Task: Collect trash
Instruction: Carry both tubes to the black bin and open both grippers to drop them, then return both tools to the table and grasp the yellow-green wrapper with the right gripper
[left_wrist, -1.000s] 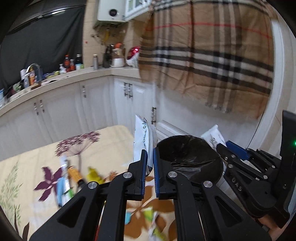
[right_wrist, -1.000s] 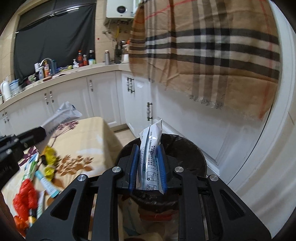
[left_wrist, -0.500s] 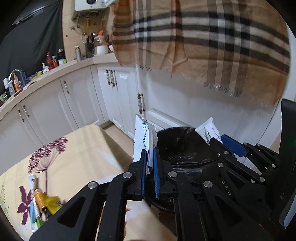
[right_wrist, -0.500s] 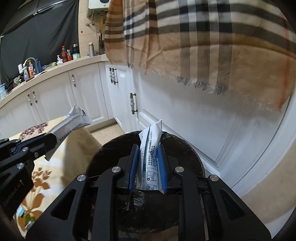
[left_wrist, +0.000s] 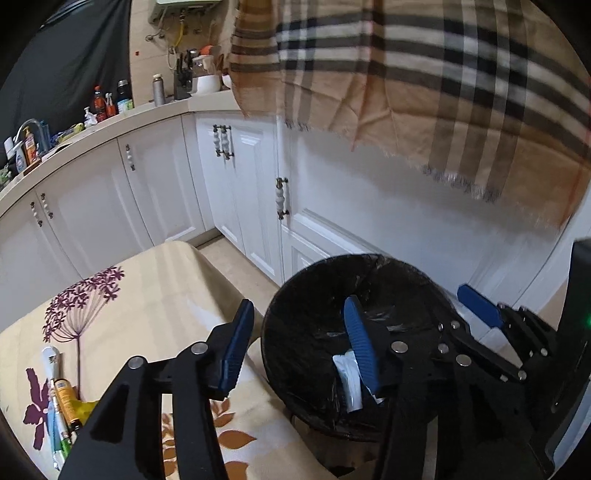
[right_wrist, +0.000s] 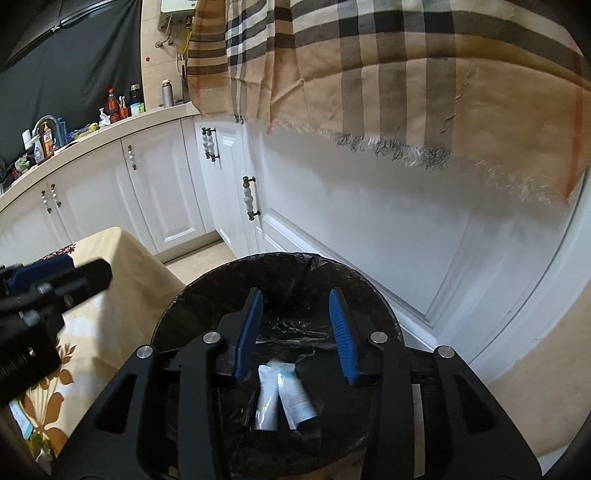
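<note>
Both jaws have just been opened: two tubes (right_wrist: 282, 397), released below the right gripper (right_wrist: 295, 332) and left gripper (left_wrist: 295, 347), are now binned.

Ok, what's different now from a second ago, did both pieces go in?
Yes. Both grippers swung from the table over the bin. The left gripper and right gripper have just been opening, nothing between them now. The two white tubes they held now lie in the bin's black liner. Unchanged: the remaining trash on the tablecloth.
</note>
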